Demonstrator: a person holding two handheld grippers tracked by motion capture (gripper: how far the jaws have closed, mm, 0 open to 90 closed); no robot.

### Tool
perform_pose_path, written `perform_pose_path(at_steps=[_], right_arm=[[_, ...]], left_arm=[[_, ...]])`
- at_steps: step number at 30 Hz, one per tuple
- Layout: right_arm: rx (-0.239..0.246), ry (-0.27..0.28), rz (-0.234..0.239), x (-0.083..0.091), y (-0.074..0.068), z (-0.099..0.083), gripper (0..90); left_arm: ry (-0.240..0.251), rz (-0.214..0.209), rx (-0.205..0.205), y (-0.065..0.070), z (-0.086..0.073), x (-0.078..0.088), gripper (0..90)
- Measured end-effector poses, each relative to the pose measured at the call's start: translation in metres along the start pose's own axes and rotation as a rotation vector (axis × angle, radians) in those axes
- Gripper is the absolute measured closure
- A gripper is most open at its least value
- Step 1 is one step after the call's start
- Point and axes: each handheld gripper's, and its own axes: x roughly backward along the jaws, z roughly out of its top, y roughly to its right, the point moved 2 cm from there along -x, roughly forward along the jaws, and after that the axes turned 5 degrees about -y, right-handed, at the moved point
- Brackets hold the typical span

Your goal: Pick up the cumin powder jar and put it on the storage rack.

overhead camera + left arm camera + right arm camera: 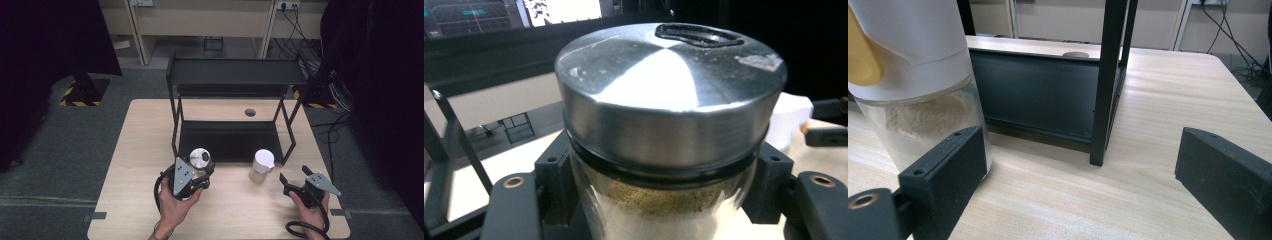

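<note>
A light wooden table [140, 165] carries the things; a black two-tier metal rack [235, 75] stands on its far half, legs on the wood; a white-capped glass jar [261, 166] of pale powder stands on the tabletop just in front of the rack's right front leg [1106, 85]; a round grommet hole [250, 112] sits behind.

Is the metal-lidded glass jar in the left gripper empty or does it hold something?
Partly filled: the steel-lidded glass jar shows pale beige powder behind its glass wall, between the left gripper jaws.
</note>
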Motion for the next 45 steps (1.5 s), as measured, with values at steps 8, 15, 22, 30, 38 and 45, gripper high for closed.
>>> perform_pose_path(at_steps=[8,15,22,30,38,45], right_arm=[[-0.002,-0.002,0.001,0.000,0.000,0.000,6.5],[-0.004,-0.001,0.004,0.000,0.001,0.000,6.5],[-0.009,-0.001,0.007,0.000,0.002,0.000,6.5],[-0.007,-0.004,0.007,0.000,0.002,0.001,6.5],[-0.006,-0.008,0.008,-0.001,0.002,0.001,6.5],[-0.006,-0.006,0.008,-0.001,0.002,0.001,6.5]], left_arm=[[0.016,0.040,-0.006,-0.007,0.027,-0.009,31.0],[0.018,0.059,0.007,-0.011,0.047,-0.022,31.0],[0.016,0.077,0.024,-0.017,0.065,-0.030,31.0],[0.017,0.090,0.047,-0.027,0.090,-0.035,31.0],[0.010,0.088,0.054,-0.034,0.117,-0.039,31.0],[0.029,0.100,0.072,-0.041,0.137,-0.042,31.0]])
